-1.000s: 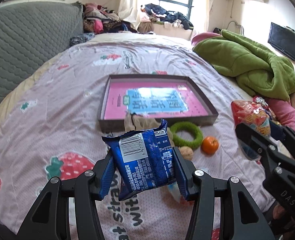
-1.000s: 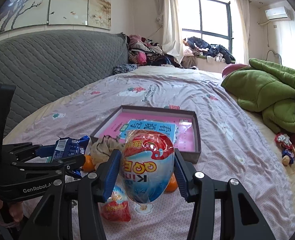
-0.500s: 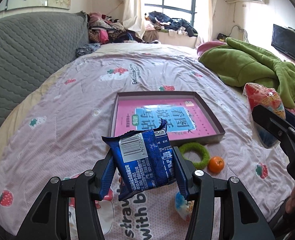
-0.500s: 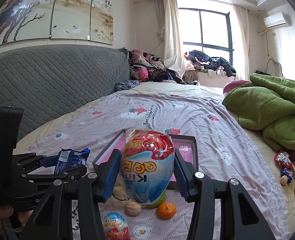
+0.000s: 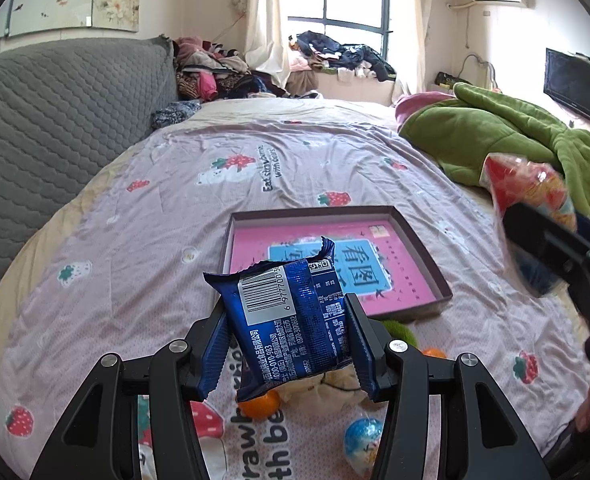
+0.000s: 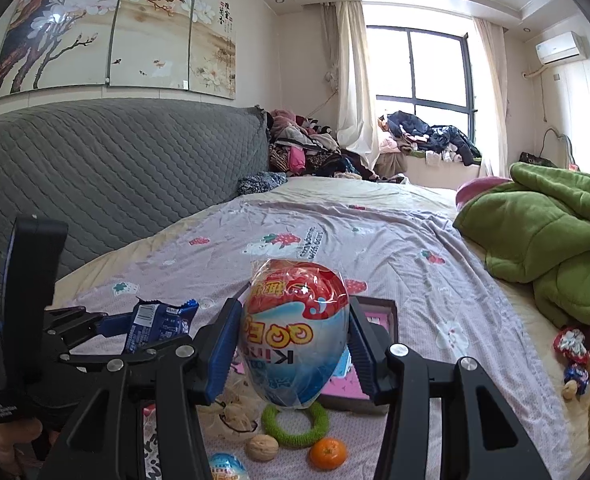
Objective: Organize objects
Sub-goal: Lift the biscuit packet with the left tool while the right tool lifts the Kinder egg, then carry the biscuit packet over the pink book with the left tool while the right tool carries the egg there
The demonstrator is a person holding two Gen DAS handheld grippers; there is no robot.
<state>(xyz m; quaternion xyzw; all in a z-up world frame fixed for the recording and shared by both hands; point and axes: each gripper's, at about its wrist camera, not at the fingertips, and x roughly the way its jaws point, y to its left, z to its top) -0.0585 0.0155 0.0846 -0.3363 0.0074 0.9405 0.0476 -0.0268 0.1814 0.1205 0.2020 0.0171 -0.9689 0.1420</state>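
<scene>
Both tongs loaded, left tongs [image 5: 289, 334] gripping blue packet [image 5: 291, 320], right tongs [image 6: 295, 344] gripping egg toy [image 6: 295, 332]

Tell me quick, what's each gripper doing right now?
Left gripper: closed on the blue snack packet.
Right gripper: closed on the egg-shaped toy packet.

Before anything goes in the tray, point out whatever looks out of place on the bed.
Loose items lie scattered on the sheet before the tray: a green ring, walnut, tangerine and small egg toy. More wrapped snacks sit apart beside the green blanket.
</scene>
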